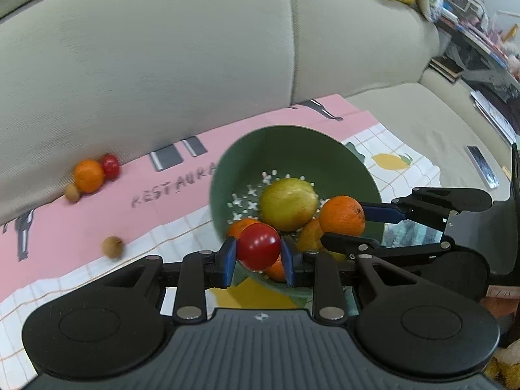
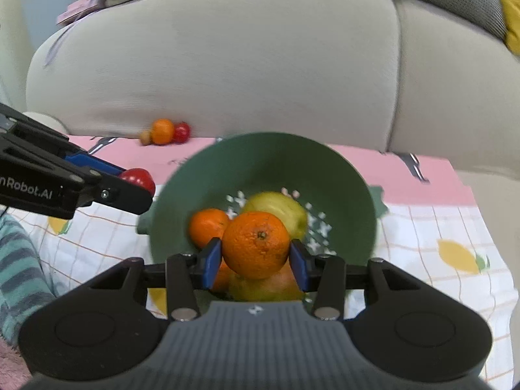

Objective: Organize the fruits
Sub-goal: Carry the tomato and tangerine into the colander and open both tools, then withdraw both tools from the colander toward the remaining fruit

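Observation:
A green colander bowl [image 1: 247, 152] [image 2: 260, 162] stands on a patterned cloth on the sofa seat. It holds a yellow-green apple [image 1: 287, 203] [image 2: 282, 206] and several oranges [image 2: 208, 226]. My left gripper [image 1: 258, 255] is shut on a red tomato [image 1: 258, 246] at the bowl's near left rim; it also shows in the right wrist view [image 2: 139, 178]. My right gripper [image 2: 256, 258] is shut on an orange [image 2: 255, 243] [image 1: 342, 216] above the bowl's fruit.
By the sofa backrest [image 1: 146, 65] lie an orange [image 1: 88, 175], a red tomato [image 1: 110, 165] and a small brown fruit [image 1: 71, 192]. Another brown fruit [image 1: 112, 247] lies on the pink cloth [image 1: 81, 221]. A phone [image 1: 481, 165] lies on the seat at right.

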